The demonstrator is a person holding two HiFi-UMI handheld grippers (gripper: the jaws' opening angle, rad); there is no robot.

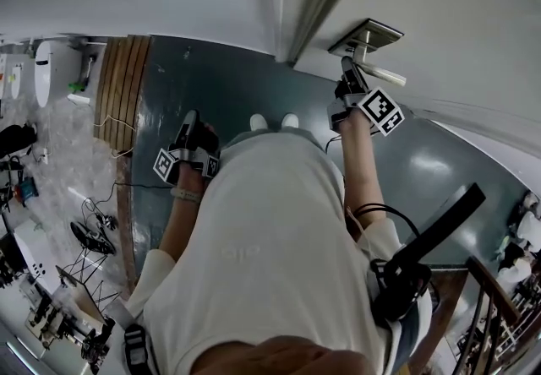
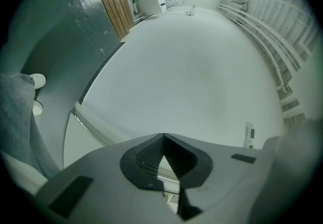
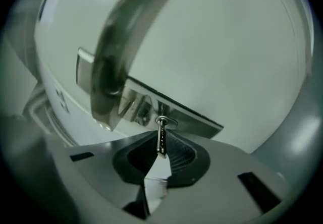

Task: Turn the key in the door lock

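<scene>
- The right tongs [image 3: 161, 143] are raised to a pale door [image 1: 473, 19]. Their jaws are closed on the bow of a small metal key [image 3: 162, 136], which is seen edge-on between the ribbed pads.
- The key is seated in the keyhole of a brushed metal lock plate [image 3: 151, 101]. It is found just below a lever handle [image 3: 118, 51], which is blurred and close to the camera.
- The left tongs [image 2: 164, 142] are held low beside the person's body, well apart from the lock. Their jaws are shut together and nothing is held between them.
- The step in hand is judged to be the turn itself, with the key gripped and in the lock.
- The turn is best made by rolling the wrist about the line of the key's shaft, so that the key is twisted and not levered sideways.
- A firm grip is needed, because only a narrow part of the bow appears to be caught near the pad tips and a slip is possible.
- The lever handle should be cleared by the body of the tongs as the roll is made.
- Pushing in or pulling out should be avoided, so that the key is not unseated.
</scene>
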